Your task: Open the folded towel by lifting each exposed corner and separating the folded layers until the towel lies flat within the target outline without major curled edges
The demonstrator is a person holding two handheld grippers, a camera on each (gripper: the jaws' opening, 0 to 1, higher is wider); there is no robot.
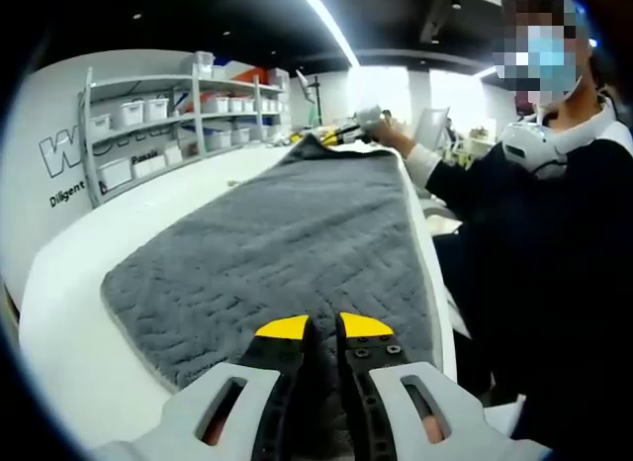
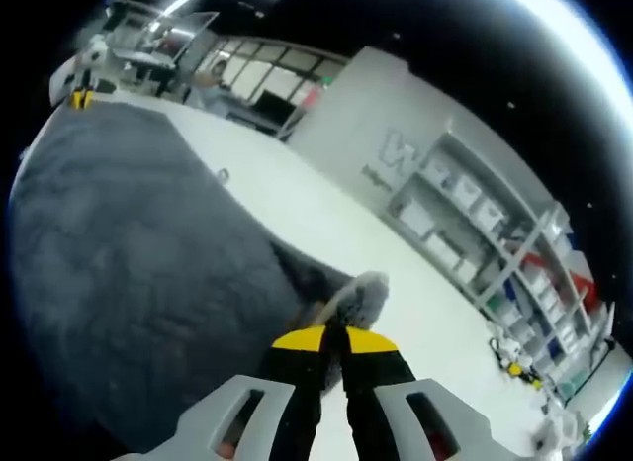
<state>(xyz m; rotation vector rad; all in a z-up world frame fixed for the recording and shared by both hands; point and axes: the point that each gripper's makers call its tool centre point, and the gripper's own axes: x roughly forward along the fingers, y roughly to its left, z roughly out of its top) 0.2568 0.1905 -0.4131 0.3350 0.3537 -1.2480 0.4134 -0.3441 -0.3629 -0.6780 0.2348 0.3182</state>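
Starting at my left, the left tongs [image 1: 323,327] sit with their yellow tips nearly together on the near edge of the grey towel [image 1: 287,233]; they look clenched on that edge, though the cloth between the tips is hard to make out. The towel lies spread along the white counter [image 1: 69,313], mostly opened out. At its far end, in the left gripper view, I see the other tongs at the far corner. In the right gripper view, the right tongs [image 2: 332,337] are clenched on a curled towel corner [image 2: 356,293], lifted slightly off the counter. The towel looks soft, thick and limp, with a textured pile that should not slip; I judge it light, and best held at corners or hems, pulling both ends apart to flatten curls. On the shelving unit [image 1: 178,115] against the wall stand white storage bins [image 1: 129,113]; I cannot tell their contents.
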